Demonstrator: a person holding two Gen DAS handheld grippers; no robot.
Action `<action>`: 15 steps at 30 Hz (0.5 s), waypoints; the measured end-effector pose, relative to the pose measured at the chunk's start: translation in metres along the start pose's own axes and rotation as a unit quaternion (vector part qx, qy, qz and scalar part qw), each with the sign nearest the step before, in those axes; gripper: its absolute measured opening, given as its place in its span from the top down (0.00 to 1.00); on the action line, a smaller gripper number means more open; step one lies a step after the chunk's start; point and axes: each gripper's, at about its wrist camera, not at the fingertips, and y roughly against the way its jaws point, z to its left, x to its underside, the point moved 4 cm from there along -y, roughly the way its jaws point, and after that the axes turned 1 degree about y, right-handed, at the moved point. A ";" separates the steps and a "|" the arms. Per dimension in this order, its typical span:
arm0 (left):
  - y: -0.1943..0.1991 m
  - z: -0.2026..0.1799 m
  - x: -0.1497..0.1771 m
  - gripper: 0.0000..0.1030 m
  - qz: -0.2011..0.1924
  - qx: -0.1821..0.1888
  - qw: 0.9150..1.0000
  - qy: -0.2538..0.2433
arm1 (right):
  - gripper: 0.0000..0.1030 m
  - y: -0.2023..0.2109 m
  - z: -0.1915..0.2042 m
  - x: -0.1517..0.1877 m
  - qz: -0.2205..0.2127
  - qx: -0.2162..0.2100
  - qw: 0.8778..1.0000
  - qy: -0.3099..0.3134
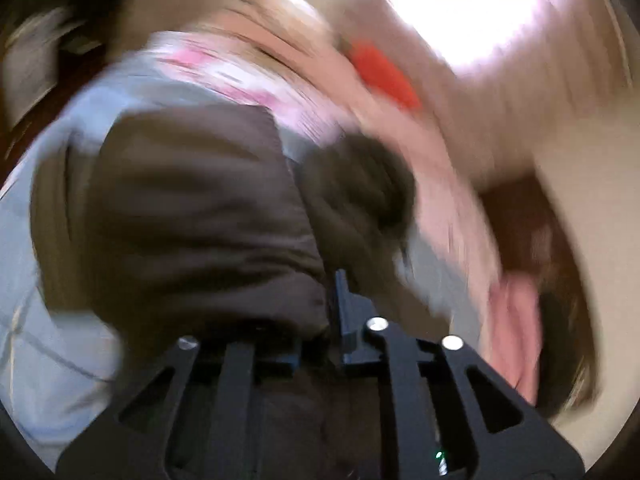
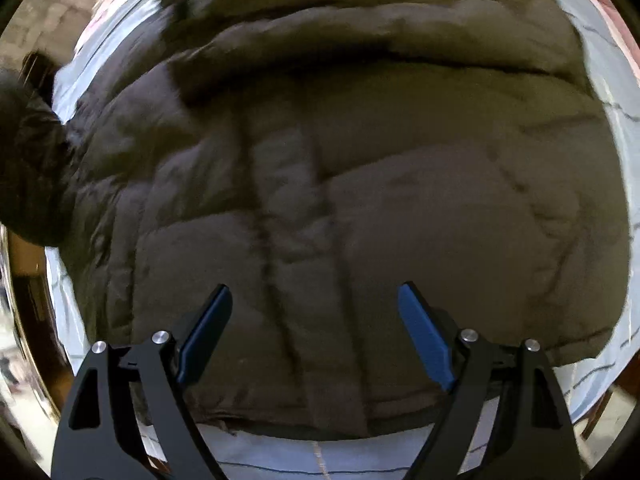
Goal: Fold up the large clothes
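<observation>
The folding looks barely begun: the brown jacket [image 2: 340,200] fills the frame's middle nearly flat, right gripper [image 2: 316,332] spread empty, left gripper [image 1: 332,320] seemingly clenching its fabric.

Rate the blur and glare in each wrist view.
Left wrist view: heavy motion smear across the dark brown puffer jacket, window glare blown out at top right; the left tongs stay fairly sharp. Right wrist view: mild blur only, quilting readable, no glare, right tongs crisp and wide apart.
</observation>
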 end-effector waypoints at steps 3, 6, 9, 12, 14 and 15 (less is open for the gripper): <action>-0.072 -0.060 0.052 0.77 0.092 -0.005 0.993 -0.076 | 0.17 0.005 -0.039 -0.008 -0.004 0.004 0.999 -0.034; -0.113 -0.080 0.110 0.66 0.171 -0.042 0.979 -0.105 | 0.17 0.009 -0.076 -0.012 -0.009 0.004 0.997 -0.074; -0.115 -0.082 0.123 0.38 0.161 -0.068 0.976 -0.133 | 0.17 0.012 -0.110 -0.022 -0.015 -0.002 0.994 -0.105; -0.094 -0.072 0.120 0.28 0.141 -0.104 0.972 -0.155 | 0.17 0.015 -0.128 -0.038 -0.021 -0.018 0.992 -0.124; -0.083 -0.062 0.113 0.28 0.126 -0.135 0.972 -0.148 | 0.17 0.021 -0.136 -0.047 -0.031 -0.040 0.991 -0.126; -0.077 -0.050 0.102 0.28 0.121 -0.148 0.973 -0.132 | 0.13 0.023 -0.136 -0.057 -0.037 -0.064 0.989 -0.130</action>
